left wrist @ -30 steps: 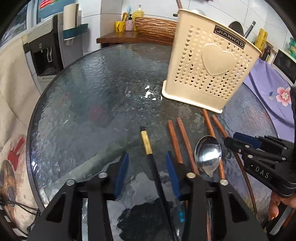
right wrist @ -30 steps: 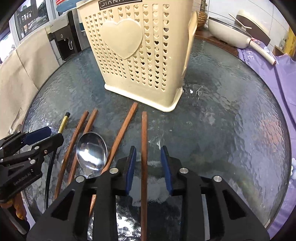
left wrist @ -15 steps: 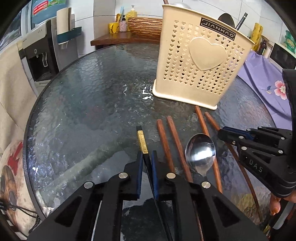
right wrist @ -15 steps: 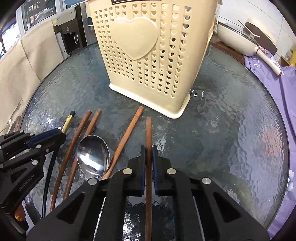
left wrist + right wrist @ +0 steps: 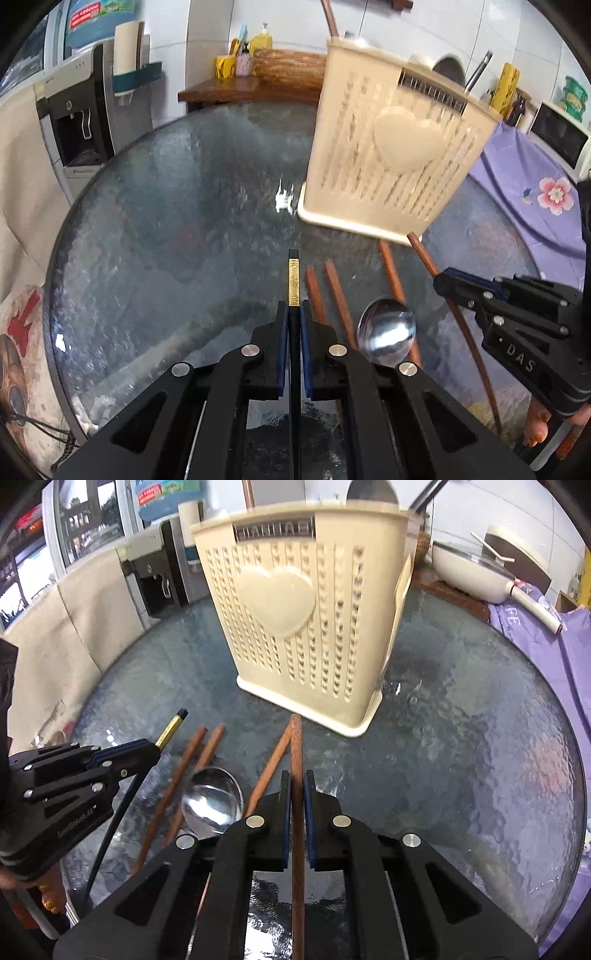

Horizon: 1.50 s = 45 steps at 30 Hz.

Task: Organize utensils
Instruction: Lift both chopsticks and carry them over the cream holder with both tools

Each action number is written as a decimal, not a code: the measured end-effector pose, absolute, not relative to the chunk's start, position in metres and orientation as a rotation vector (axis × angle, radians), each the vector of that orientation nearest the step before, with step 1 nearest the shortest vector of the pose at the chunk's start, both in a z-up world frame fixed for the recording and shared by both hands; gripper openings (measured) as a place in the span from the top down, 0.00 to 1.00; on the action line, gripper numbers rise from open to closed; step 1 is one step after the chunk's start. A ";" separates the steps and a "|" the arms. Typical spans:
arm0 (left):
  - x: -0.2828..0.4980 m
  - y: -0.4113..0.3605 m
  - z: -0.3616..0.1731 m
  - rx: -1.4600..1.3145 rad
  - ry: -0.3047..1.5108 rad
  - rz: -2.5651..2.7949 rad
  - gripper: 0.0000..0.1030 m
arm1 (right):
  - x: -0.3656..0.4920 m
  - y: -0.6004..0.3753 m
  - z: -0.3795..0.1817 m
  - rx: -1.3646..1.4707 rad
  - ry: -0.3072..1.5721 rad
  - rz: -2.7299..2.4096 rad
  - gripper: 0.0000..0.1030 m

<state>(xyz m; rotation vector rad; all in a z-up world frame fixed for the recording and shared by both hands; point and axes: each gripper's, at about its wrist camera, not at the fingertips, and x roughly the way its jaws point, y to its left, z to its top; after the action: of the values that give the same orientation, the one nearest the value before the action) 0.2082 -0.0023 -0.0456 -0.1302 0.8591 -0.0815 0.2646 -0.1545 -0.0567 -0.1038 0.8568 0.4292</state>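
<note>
now both grippers pinch one chopstick each on the round textured glass table (image 5: 155, 229).

left gripper (image 5: 294, 314) has its blue pads pressed onto a thin black chopstick with a gold band (image 5: 293, 282); right gripper (image 5: 296, 786) clamps a reddish-brown wooden chopstick (image 5: 296, 746), its tip nearly at the foot of the cream perforated plastic utensil basket with a heart (image 5: 295, 627). both sticks look light, stiff and slim, likely smooth enough to swivel in a pinch, so a hold toward the thick end seems steadier. three more brown wooden chopsticks (image 5: 192, 753) and a shiny steel spoon (image 5: 212, 805) lie between the grippers.
</note>
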 end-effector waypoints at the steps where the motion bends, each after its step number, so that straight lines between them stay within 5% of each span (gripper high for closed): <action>1: 0.207 -0.001 -0.038 -0.135 0.841 -0.087 0.94 | 0.263 -0.155 -0.053 -0.096 0.845 0.435 0.93; 27: 0.151 0.015 0.082 -0.131 0.559 -0.266 0.94 | 0.168 -0.214 0.087 0.003 0.547 0.679 0.93; 45: 0.174 0.011 0.146 -0.141 0.468 -0.322 0.94 | 0.189 -0.205 0.144 0.004 0.455 0.648 0.93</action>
<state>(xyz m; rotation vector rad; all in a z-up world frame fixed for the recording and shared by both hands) 0.1738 0.0106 0.1461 -0.1407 0.4675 -0.3220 0.1894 -0.2052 0.1444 0.0037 0.4547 0.6480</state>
